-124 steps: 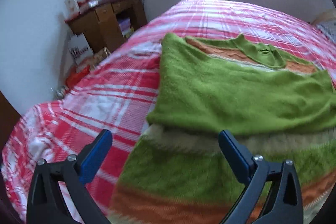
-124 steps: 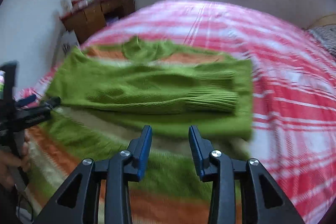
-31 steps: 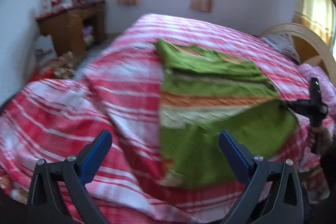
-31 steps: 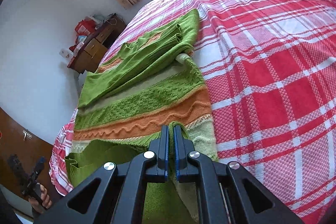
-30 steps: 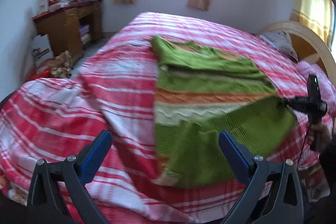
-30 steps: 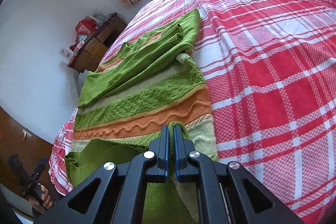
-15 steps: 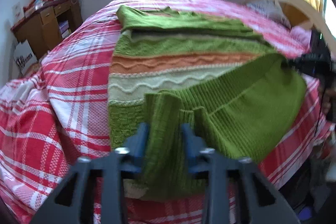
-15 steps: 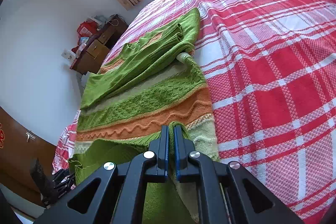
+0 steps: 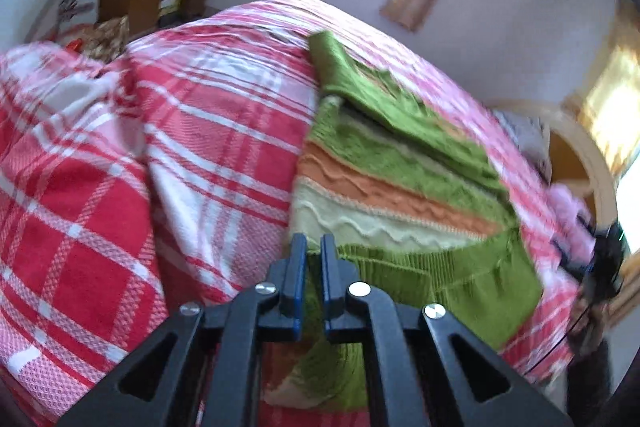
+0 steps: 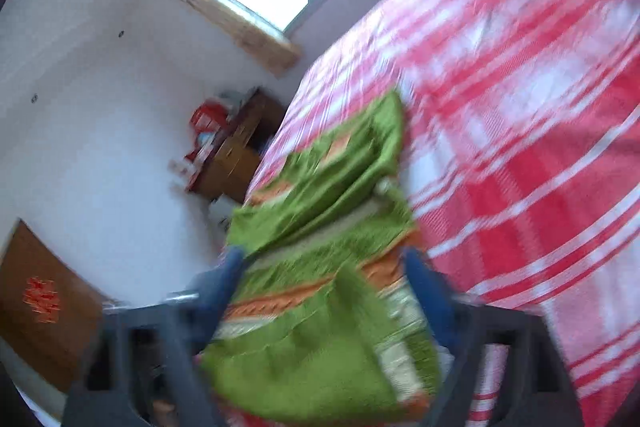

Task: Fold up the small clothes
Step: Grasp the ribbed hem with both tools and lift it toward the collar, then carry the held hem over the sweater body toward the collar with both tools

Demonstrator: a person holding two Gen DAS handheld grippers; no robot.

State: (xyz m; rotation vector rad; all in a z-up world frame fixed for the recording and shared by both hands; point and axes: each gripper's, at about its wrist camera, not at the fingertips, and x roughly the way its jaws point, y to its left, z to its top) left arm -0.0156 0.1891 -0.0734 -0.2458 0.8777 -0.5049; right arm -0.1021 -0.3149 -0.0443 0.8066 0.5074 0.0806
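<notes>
On my left gripper (image 9: 313, 247) I see two flat blue pads (image 9: 298, 269) at the bottom middle of the left wrist view. Each pad sits on a black plastic arm. The arms get wide lower down and have three-sided holes cut in them. Four round shiny silver screws (image 9: 359, 289) sit on the black arms in a row. My right gripper (image 10: 328, 279) looks very blurry in the lower part of the right wrist view. Its pads (image 10: 426, 291) are blue too, one at the lower left and one at the lower right, on dark grey-black arms with holes. At the far right edge of the left wrist view it shows again as a small black shape, with a thin dark cable (image 9: 560, 345) hanging under it.
</notes>
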